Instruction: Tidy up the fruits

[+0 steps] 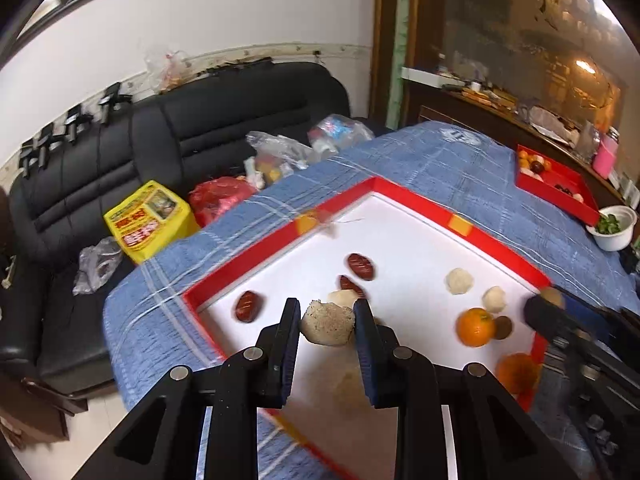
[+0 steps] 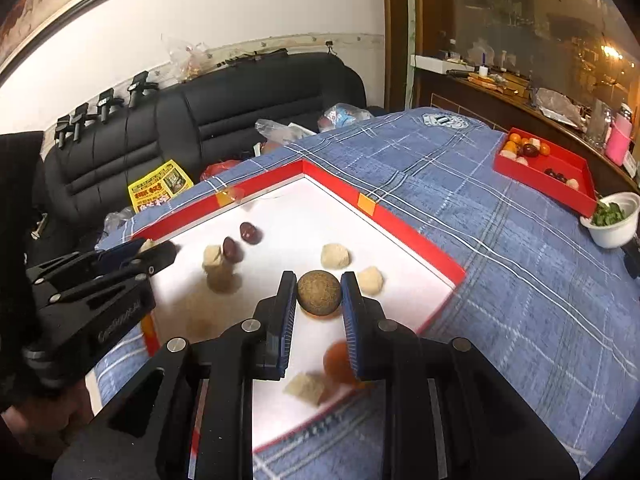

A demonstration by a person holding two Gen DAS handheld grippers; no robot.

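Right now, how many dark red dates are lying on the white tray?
3. One date lies near the left rim of the white tray; a second date and a third date sit close together mid-tray. Others may be hidden.

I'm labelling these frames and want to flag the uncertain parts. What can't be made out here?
- Left wrist view: the right gripper is shut on something almost wholly hidden by its fingers.
- Right wrist view: an orange fruit is motion-blurred and partly behind a finger.
- Both views: the fruits in the far red tray are too small to identify.

home living room: black leather sofa (image 1: 208,128), glass-fronted cabinet (image 1: 520,40).
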